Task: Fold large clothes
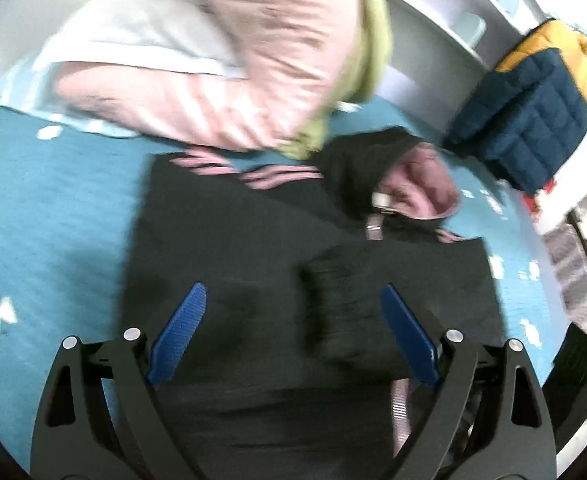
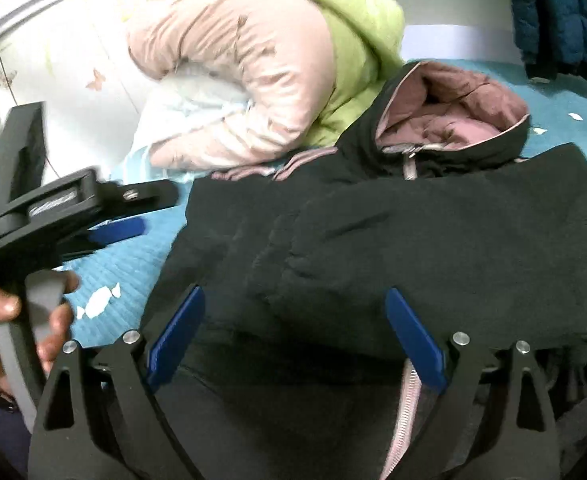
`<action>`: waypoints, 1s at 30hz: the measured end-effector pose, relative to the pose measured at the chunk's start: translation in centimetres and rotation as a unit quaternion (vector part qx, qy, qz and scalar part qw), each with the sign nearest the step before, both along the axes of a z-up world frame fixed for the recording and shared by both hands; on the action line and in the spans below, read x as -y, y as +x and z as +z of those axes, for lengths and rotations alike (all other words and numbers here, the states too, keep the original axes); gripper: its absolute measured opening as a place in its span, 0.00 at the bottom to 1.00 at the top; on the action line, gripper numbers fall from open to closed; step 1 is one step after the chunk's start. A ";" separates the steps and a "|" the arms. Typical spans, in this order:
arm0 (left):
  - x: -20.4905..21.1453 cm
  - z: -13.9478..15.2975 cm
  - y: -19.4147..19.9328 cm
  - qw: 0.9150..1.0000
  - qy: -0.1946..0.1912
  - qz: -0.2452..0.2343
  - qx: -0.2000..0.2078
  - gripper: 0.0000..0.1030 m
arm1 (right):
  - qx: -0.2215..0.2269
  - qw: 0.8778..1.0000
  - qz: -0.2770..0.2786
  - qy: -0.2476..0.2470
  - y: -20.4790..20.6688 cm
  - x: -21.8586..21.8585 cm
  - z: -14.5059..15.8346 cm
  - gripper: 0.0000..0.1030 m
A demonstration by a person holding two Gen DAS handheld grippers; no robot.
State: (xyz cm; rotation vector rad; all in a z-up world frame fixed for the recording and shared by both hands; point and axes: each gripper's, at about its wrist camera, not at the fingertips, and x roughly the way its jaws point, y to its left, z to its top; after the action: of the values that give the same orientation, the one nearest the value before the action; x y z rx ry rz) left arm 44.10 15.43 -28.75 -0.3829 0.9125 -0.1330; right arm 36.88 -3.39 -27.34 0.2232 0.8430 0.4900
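Lying half-folded on the teal bed (image 1: 53, 216), the black jacket (image 1: 253, 240) has both sleeves in; left claw (image 1: 293, 332) and right claw (image 2: 295, 334) hang spread, empty. Next: grip the near hem.

Left gripper (image 1: 293, 332) jaws wide; right gripper (image 2: 295, 336) jaws wide, nothing gripped

Bright, motion-blurred, fisheye-warped edges.
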 end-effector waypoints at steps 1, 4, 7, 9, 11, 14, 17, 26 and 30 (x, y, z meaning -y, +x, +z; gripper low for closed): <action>1.1 0.2 0.5 1.000 -0.003 -0.010 0.001 0.87 | 0.005 1.000 -0.007 0.003 -0.2 0.9 0.6 0.85; 5.0 0.1 2.2 0.999 0.016 -0.047 -0.001 0.87 | 0.027 0.997 -0.066 -0.014 0.3 5.5 2.3 0.85; 8.1 -0.9 3.9 0.996 0.031 -0.077 -0.013 0.87 | 0.024 0.991 -0.124 -0.048 2.0 9.8 2.0 0.79; 10.1 -1.5 5.7 0.994 0.052 -0.094 -0.020 0.87 | -0.001 0.987 -0.147 -0.058 4.2 12.6 0.8 0.77; 11.5 -1.8 7.7 0.991 0.086 -0.097 -0.018 0.87 | -0.005 0.985 -0.147 -0.092 6.4 14.1 0.1 0.76; 13.0 -1.8 11.6 0.988 0.125 -0.095 -0.006 0.87 | 0.003 0.983 -0.156 -0.102 9.7 15.8 0.7 0.76; 14.0 -2.0 15.8 0.982 0.166 -0.090 0.002 0.87 | 0.014 0.980 -0.166 -0.109 13.8 16.7 1.1 0.76; 18.7 -3.2 26.3 0.942 0.319 -0.105 0.020 0.87 | -0.077 0.970 -0.222 -0.057 27.0 21.5 -2.9 0.76; 20.9 -5.2 29.3 0.904 0.409 -0.121 -0.002 0.87 | -0.152 0.958 -0.239 -0.033 31.0 22.5 -5.6 0.76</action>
State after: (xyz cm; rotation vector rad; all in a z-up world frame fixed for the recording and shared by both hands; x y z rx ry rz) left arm 73.41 -5.52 -33.92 0.5170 0.9358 0.0327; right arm 67.90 -25.91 -32.97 0.4355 1.0637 -0.0308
